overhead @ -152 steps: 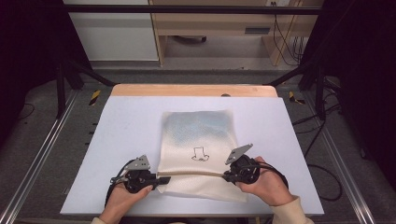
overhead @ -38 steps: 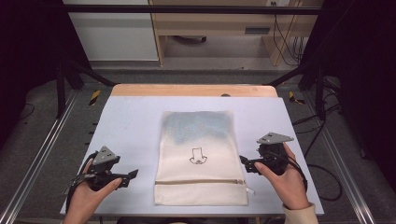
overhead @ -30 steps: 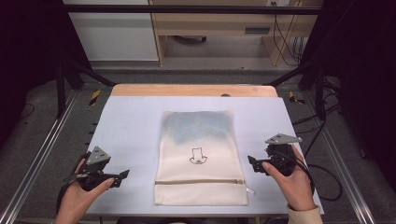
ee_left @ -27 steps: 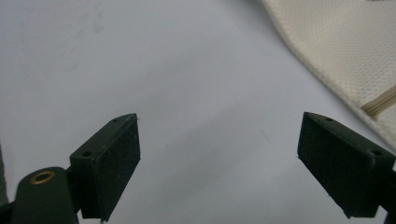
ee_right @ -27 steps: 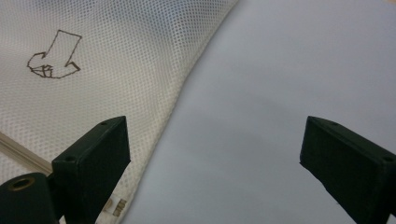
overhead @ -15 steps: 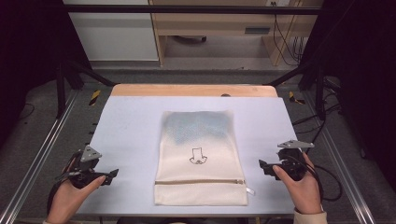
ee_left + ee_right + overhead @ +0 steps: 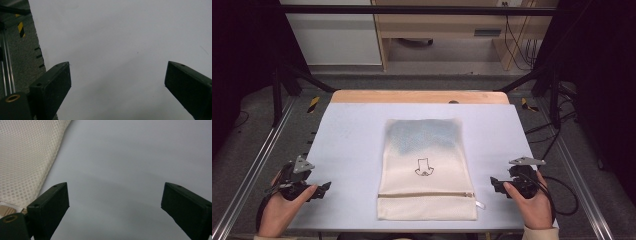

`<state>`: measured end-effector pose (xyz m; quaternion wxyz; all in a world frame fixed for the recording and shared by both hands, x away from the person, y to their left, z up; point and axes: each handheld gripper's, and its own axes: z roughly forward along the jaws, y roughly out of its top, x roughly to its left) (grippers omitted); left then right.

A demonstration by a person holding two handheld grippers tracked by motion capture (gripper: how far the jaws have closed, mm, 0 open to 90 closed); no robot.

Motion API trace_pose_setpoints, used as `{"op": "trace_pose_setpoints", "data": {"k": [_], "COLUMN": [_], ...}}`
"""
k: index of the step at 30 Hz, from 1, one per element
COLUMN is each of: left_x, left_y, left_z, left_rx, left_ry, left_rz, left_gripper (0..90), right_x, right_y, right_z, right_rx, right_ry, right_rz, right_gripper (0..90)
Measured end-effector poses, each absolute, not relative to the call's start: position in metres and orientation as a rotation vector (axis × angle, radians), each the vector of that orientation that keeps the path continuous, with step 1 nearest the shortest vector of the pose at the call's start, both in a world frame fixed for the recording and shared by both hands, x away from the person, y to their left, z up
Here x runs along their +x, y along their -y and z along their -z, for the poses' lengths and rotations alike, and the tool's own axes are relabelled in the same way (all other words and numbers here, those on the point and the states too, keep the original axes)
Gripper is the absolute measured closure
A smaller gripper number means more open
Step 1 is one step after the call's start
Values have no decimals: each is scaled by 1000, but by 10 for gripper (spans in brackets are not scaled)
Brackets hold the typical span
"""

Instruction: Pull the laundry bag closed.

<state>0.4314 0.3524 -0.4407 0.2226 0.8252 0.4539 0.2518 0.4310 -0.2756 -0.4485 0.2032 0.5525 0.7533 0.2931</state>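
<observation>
A cream mesh bag [image 7: 427,170] lies flat in the lower middle of the high view, on the pale bench [image 7: 352,150]. It is a tall rectangle, its upper part tinted grey-blue from something inside, with a small dark line drawing [image 7: 424,167] near its middle. A zipper [image 7: 427,195] runs straight across just above the bottom edge, its pull tab [image 7: 480,204] sticking out at the lower right corner. In the right gripper view the bag [image 7: 27,157] fills the upper left corner, its weave a fine grid of tiny holes.

The left hand-held gripper [image 7: 323,188] sits at the lower left of the high view, at the bench's edge, well apart from the bag. Its jaws have just been opening and stand wide with nothing between them, bare bench showing in the gap. The right hand-held gripper [image 7: 494,184] sits at the lower right, near the bag's right edge but not touching it, its jaws likewise spread wide and released over bare bench.
</observation>
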Motion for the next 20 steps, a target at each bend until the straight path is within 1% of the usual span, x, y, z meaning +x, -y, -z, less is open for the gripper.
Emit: {"op": "trace_pose_setpoints", "data": {"k": [1,3,5,9,20], "left_x": [432,432,432,433,433], "left_y": [-353,-355,-355,-354,-345], "left_z": [443,447,447,448,447], "left_rx": [2318,2343,2321,2297,2235], "left_ry": [-1258,-1266,-1262,-1251,-1206], "left_rz": [-711,-735,-713,-717,-697], "left_gripper": [59,66,63,64,75], "right_x": [431,429,428,425,419], "right_y": [276,277,275,271,278], "right_z": [450,455,460,465,468], "right_rx": [1543,1536,1546,1525,1531], "right_ry": [-2103,-2108,-2116,-2149,-2129], "right_rz": [-816,-820,-816,-810,-820], "right_gripper": [76,76,76,68,73]}}
